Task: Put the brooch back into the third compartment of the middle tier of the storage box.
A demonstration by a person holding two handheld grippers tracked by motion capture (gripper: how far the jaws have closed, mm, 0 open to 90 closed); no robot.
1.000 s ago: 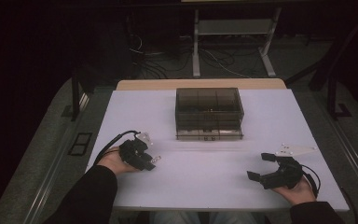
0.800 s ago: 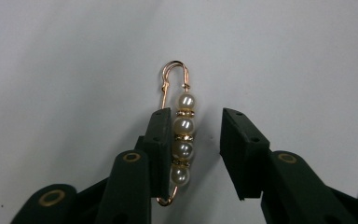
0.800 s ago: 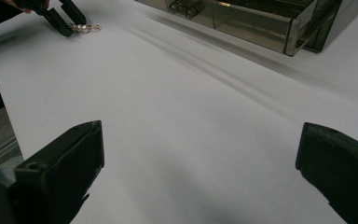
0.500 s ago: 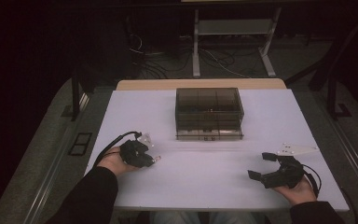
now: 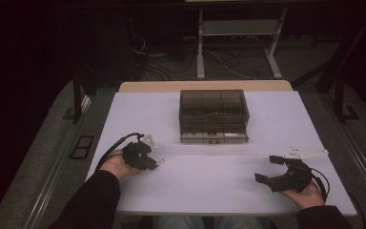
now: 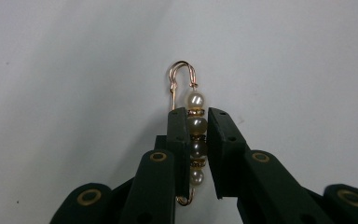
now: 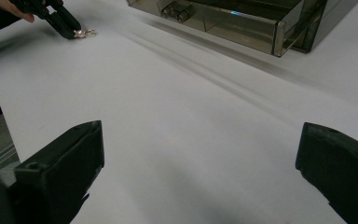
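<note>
While the person is sitting at the near edge of the white counter (image 5: 209, 176), the high view is showing the left gripper (image 5: 158, 162) lying low on the near-left part of the surface, its jaws having just been closing, with a small glinting pearl pin (image 5: 161, 161) at its tip. The right gripper (image 5: 269, 169) is resting in the person's hand at the near-right, jaws spread and holding nothing. A smoky transparent organiser box (image 5: 213, 116) is standing at the middle of the counter, well apart from both grippers.

In the left gripper view, the left gripper (image 6: 197, 135) is pinching the pearl pin (image 6: 196, 126) between its jaws: four pearls on a gold-coloured wire are running lengthwise between the black pads, and the hooked end is projecting past the tips over the white counter (image 6: 74, 70).

In the right gripper view, the right gripper (image 7: 200, 154) is standing wide apart above the bare counter (image 7: 191, 116). Farther off, the left gripper (image 7: 72, 30) is holding the pearl pin (image 7: 85, 32) at the surface, and a corner of the organiser box (image 7: 242, 23) is crossing the top.
</note>
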